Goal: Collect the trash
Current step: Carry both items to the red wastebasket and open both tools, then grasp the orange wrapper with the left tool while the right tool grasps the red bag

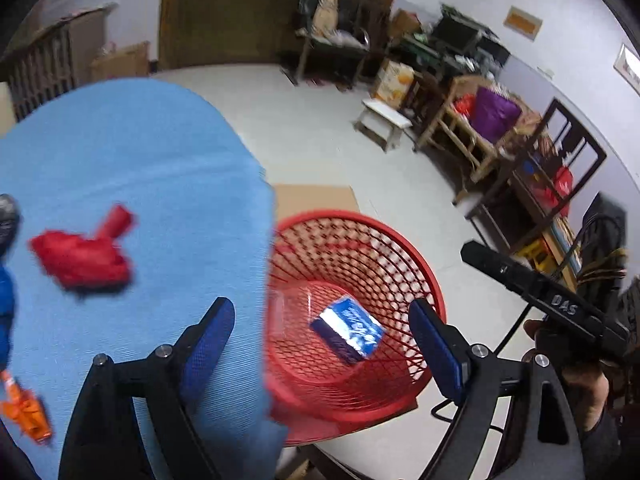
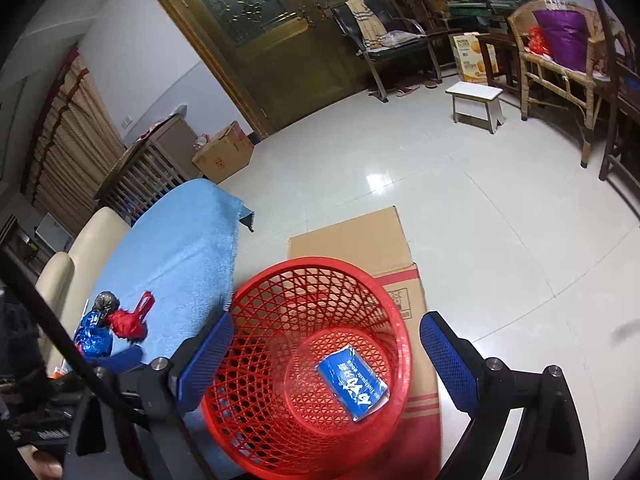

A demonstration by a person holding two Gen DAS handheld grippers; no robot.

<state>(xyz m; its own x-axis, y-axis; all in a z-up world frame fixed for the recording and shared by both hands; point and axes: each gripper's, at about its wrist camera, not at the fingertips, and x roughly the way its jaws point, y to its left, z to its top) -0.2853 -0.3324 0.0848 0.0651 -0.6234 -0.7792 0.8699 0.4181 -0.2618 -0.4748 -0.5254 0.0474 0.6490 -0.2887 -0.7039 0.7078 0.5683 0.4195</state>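
The left hand-held gripper point(image 1: 320, 354) is pitched steeply downward, straddling the table edge and the basket mouth; its blue pads point(image 1: 208, 346) are spread wide and nothing is gripped between them. The right hand-held gripper point(image 2: 326, 364) is angled down likewise above the basket, its pads point(image 2: 448, 360) also set wide apart and empty. In the left view a hand point(image 1: 568, 364) is seen at 4 o'clock, wrapped around the black handle of the other tool.

The blue packet point(image 2: 354, 382) is found lying flat on the bottom of the red mesh basket point(image 2: 256, 360), just below centre in both views. The basket is stood on a flattened cardboard sheet point(image 2: 360, 240) on the floor, its rim just beside the hanging edge of the blue cloth that covers the table point(image 1: 140, 160).

On the table, at 9 o'clock in the left view, a crumpled red wrapper point(image 1: 80, 256) is left well clear of the edge, with an orange scrap point(image 1: 28, 412) at 8 o'clock. In the right view a shiny blue wrapper point(image 2: 92, 338) and a dark crumpled ball point(image 2: 106, 304) are seen touching the red one.

Beyond the basket, toward 12 o'clock, a broad stretch of pale tiled floor point(image 2: 500, 200) lies open. A small white stool point(image 2: 476, 104) is placed farther off, with chairs and boxes lined along the far wall beside a wooden door point(image 2: 276, 36).
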